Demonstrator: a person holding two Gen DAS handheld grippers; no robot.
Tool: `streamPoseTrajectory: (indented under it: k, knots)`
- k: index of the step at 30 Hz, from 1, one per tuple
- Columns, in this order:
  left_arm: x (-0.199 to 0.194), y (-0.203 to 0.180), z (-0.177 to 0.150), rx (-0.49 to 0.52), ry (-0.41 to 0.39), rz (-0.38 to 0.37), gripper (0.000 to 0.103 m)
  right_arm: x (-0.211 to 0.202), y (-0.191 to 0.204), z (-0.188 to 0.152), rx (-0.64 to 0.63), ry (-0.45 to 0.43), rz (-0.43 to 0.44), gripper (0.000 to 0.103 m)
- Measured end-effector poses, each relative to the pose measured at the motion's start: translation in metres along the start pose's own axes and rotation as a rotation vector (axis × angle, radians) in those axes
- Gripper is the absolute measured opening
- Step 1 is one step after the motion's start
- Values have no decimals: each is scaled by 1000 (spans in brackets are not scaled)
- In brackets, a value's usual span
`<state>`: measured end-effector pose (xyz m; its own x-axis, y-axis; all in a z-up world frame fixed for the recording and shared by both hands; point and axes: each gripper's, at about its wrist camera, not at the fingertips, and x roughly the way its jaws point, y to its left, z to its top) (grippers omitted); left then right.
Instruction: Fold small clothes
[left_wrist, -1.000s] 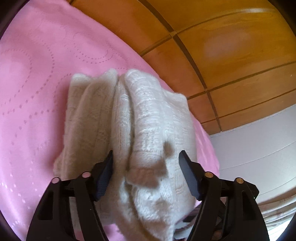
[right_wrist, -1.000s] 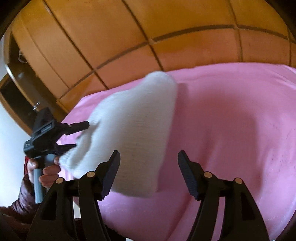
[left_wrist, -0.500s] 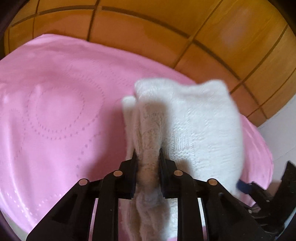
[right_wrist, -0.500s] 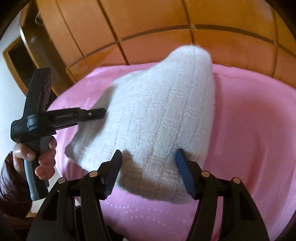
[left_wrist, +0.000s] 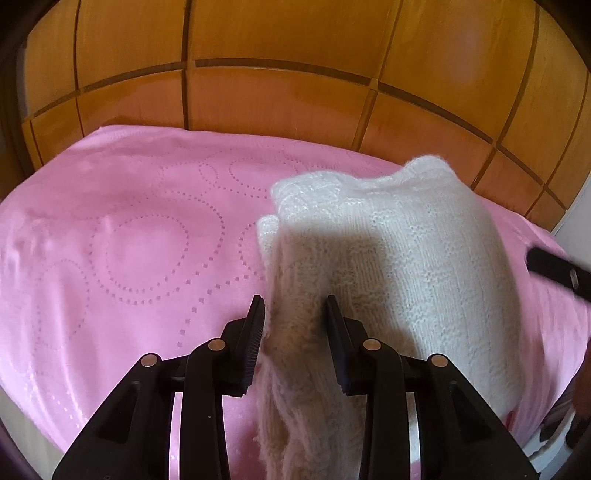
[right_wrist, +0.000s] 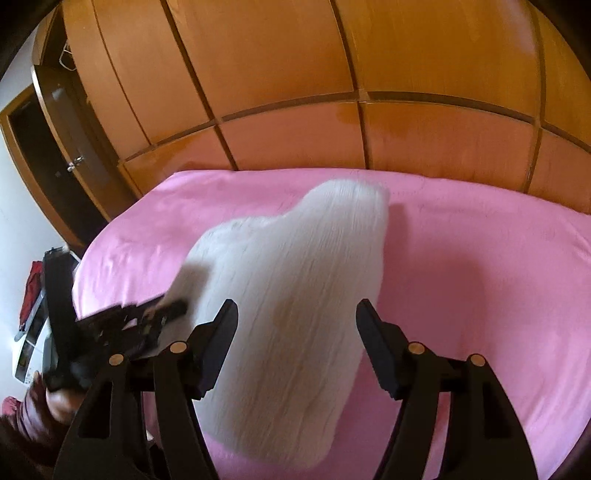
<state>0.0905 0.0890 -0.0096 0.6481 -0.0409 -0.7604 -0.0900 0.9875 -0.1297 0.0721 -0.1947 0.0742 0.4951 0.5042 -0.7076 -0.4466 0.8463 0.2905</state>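
A folded white knitted garment (left_wrist: 399, 266) lies on the pink bedspread (left_wrist: 129, 240). My left gripper (left_wrist: 295, 314) stands partly open around the garment's near left edge, with a bunch of knit between its fingers. In the right wrist view the garment (right_wrist: 295, 295) is blurred. My right gripper (right_wrist: 297, 317) is wide open over its near end and holds nothing. The left gripper (right_wrist: 162, 314) shows there at the garment's left edge.
The wooden panelled headboard (left_wrist: 277, 81) runs behind the bed. A dark wardrobe (right_wrist: 55, 147) stands at the far left. The bed's left edge (right_wrist: 85, 280) drops off near the hand holding the left gripper. Pink bedspread stretches to the right (right_wrist: 498, 295).
My left gripper closed on the garment's edge half a second ago and has now opened partway. The garment has been carried toward the middle of the bed. My right gripper stays open.
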Motion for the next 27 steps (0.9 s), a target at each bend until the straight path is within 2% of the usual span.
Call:
streamPoseTrajectory:
  k: [2, 9, 12, 16, 20, 22, 24, 25, 27]
  knots:
    - [0, 0, -1, 5, -5, 8, 36, 10, 3, 13, -11, 7, -10, 66]
    - [1, 0, -3, 1, -10, 4, 36, 57, 5, 42, -6, 82, -7, 68]
    - [2, 0, -5, 6, -11, 8, 36, 83, 0, 44, 2, 125, -35, 69]
    - [6, 2, -7, -4, -7, 2, 36, 112, 0, 41, -4, 143, -80, 76]
    - [9, 6, -9, -20, -4, -5, 36, 103, -1, 40, 8, 102, -68, 79]
    - [9, 7, -10, -26, -7, 4, 43, 92, -2, 37, 7, 79, -76, 80]
    - [8, 10, -10, -41, -4, -5, 43, 78, -5, 34, 28, 50, -66, 84]
    - [9, 11, -10, -44, -2, -8, 43, 71, -8, 31, 44, 39, -58, 89]
    - [9, 13, -9, -44, -1, -8, 43, 58, -18, 22, 87, 30, -38, 90]
